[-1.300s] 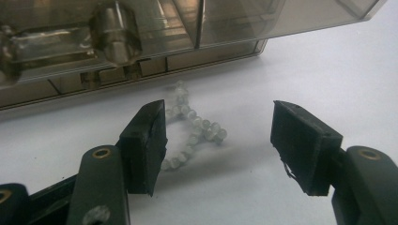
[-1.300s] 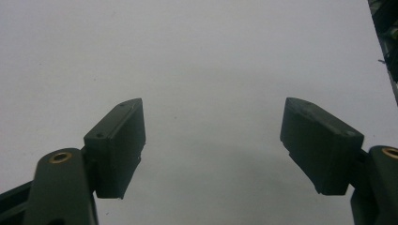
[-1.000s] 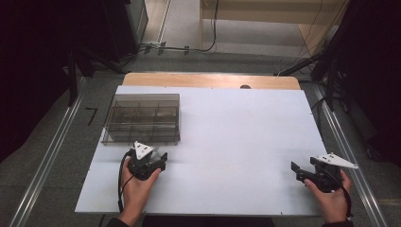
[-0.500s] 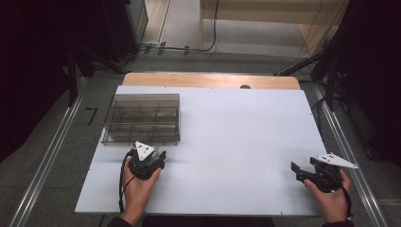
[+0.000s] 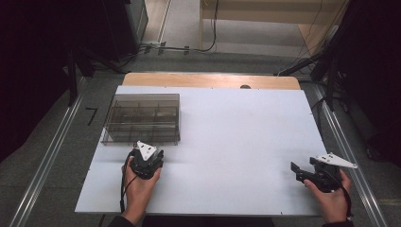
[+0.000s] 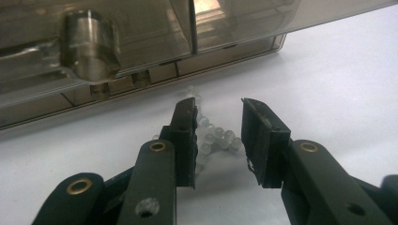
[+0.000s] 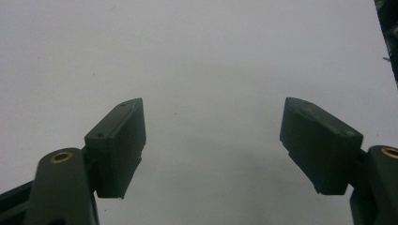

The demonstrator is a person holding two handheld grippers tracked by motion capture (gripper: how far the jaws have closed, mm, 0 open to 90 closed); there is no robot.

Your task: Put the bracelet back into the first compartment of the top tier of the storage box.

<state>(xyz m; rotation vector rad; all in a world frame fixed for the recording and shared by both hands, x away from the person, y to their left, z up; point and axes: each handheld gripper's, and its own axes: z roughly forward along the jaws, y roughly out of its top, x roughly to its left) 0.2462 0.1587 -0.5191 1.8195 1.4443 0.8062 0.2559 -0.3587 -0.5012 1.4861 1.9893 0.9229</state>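
Left hand-held gripper [image 6: 218,143] sits low on the white bench [image 5: 236,137], jaws partly open with a little cluster of clear beads [image 6: 213,138] lying right between them, nothing pinched yet. Just ahead of it is the smoky plastic organizer box [image 6: 117,51]. Looks like a pick-up about to happen: next move is probably closing gently on the beads. Right hand-held gripper [image 7: 213,145] is wide open, empty, over bare bench well off to the side.
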